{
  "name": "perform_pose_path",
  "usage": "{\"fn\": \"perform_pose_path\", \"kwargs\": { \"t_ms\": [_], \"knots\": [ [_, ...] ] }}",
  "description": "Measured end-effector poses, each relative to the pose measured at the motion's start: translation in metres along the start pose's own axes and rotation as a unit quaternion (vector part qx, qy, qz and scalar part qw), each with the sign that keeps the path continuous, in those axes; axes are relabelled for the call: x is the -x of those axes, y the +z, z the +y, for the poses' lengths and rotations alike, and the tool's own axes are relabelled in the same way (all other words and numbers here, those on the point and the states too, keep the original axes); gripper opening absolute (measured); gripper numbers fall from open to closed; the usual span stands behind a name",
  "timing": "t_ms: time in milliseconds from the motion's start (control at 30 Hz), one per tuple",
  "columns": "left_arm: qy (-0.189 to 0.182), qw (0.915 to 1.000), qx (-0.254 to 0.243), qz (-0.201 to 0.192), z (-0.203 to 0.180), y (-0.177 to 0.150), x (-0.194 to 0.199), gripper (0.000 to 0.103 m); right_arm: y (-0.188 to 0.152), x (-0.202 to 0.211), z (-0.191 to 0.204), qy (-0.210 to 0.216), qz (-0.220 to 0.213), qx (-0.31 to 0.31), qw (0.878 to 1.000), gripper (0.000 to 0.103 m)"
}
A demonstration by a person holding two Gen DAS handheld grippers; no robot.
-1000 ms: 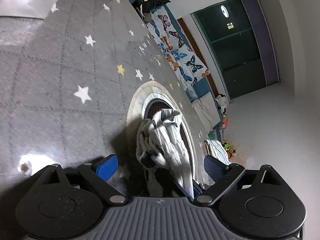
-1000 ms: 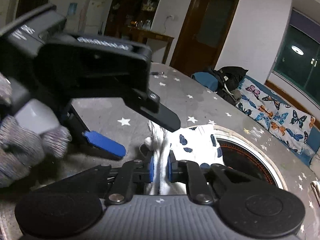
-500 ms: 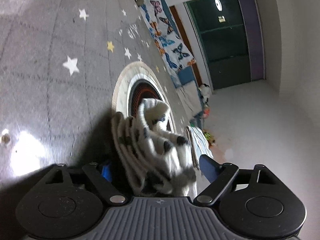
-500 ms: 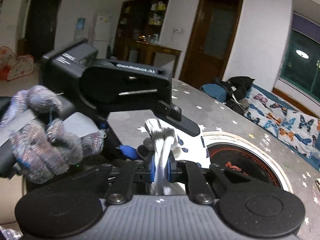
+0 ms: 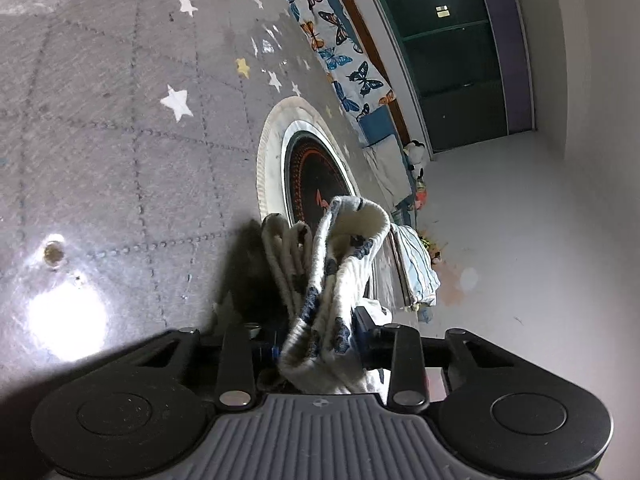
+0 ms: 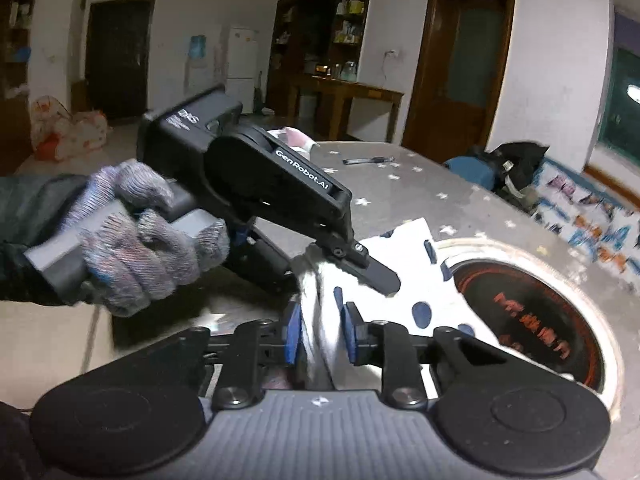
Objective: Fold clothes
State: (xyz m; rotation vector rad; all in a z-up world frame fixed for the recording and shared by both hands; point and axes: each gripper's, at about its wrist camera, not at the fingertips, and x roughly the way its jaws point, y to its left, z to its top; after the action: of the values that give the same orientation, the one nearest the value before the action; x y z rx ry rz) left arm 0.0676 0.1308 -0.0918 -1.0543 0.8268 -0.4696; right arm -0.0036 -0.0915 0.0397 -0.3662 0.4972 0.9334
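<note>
We see a white cloth with dark blue spots (image 5: 336,280) bunched up just beside the round burner (image 5: 316,184) set in the grey star table (image 5: 120,120). Our left gripper (image 5: 316,344) squeezes a thick bundle of it, with its blue pads close together on the folds. Our right gripper (image 6: 318,336) has its blue pads (image 6: 291,334) partly apart, and a strip of the same cloth runs between them; we cannot tell if they pinch it. A hand in a grey glove (image 6: 148,240) holds the left gripper, near the burner.
</note>
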Motion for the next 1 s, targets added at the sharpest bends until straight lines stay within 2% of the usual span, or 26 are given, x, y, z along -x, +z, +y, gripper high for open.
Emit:
{"fn": "perform_pose_path", "kwargs": {
  "t_ms": [67,100,167,433,567,700,833,1000],
  "knots": [
    [0.001,1.0,-0.001,-0.003,0.001,-0.001,0.001,0.036,-0.003,0.007,-0.009,0.01,-0.002,-0.024,1.0,0.025],
    [0.001,1.0,-0.001,-0.005,0.001,-0.002,0.002,0.036,-0.006,0.011,-0.013,0.013,-0.002,-0.039,0.999,0.031],
    [0.002,1.0,-0.002,-0.008,0.002,-0.003,0.003,0.036,-0.011,0.018,-0.022,0.021,-0.003,-0.068,0.997,0.035],
    [0.008,0.9997,-0.012,-0.02,0.001,-0.008,0.006,0.036,-0.041,0.037,-0.034,0.046,0.027,-0.13,0.99,0.038],
    [0.012,0.9994,-0.017,-0.026,-0.001,-0.009,0.008,0.036,-0.042,0.054,-0.052,0.055,0.003,-0.176,0.983,0.043],
    [0.015,0.9993,-0.019,-0.029,-0.002,-0.01,0.008,0.036,-0.037,0.059,-0.082,0.007,-0.01,-0.203,0.979,0.046],
    [0.017,0.9992,-0.019,-0.03,-0.003,-0.011,0.009,0.036,-0.039,0.046,-0.115,-0.04,-0.001,-0.224,0.974,0.046],
    [0.018,0.9992,-0.019,-0.03,-0.004,-0.011,0.01,0.036,-0.049,0.023,-0.154,-0.079,0.022,-0.258,0.963,0.046]
  ]
}}
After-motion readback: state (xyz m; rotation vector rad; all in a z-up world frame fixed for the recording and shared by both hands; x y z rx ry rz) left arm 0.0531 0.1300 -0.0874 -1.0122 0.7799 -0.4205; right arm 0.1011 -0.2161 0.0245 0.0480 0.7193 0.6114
